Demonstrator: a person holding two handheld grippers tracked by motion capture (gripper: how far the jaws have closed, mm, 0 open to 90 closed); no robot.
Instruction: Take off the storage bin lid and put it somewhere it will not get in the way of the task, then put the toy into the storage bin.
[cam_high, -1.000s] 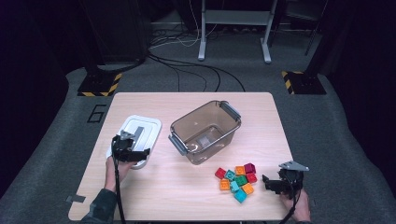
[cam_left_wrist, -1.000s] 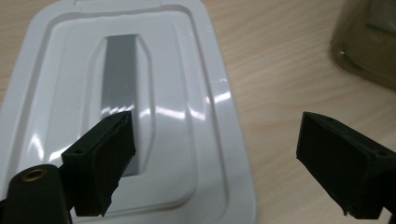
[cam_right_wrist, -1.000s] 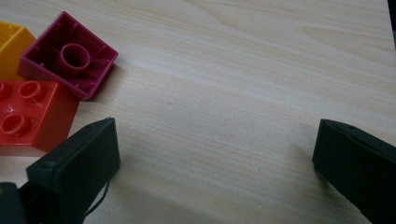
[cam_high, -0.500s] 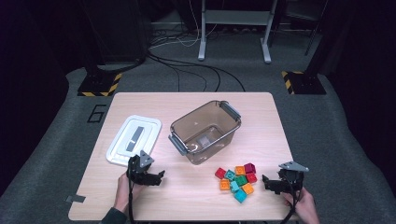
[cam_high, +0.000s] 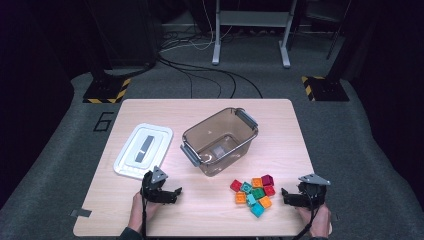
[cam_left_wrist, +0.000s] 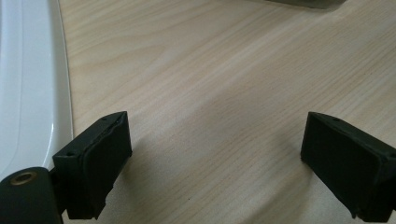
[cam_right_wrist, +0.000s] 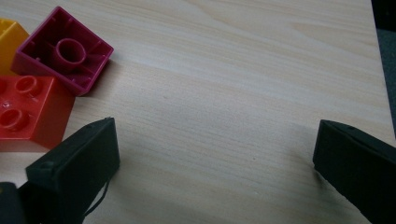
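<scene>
- Left gripper (cam_high: 172, 192) hung with jaws spread wide and nothing between them, the white lid (cam_high: 144, 150) lying flat just beyond it, apparently set aside.
- Right gripper (cam_high: 286, 196) sat equally wide and empty, the bricks (cam_high: 254, 192) just beside its jaw tips, likely bound for the clear bin (cam_high: 220, 141) further off.

White lid (cam_high: 143, 151) w/ grey strip, smoky clear bin (cam_high: 220, 141), blocks (cam_high: 254, 191) red/orange/green/teal/maroon, prob.
</scene>
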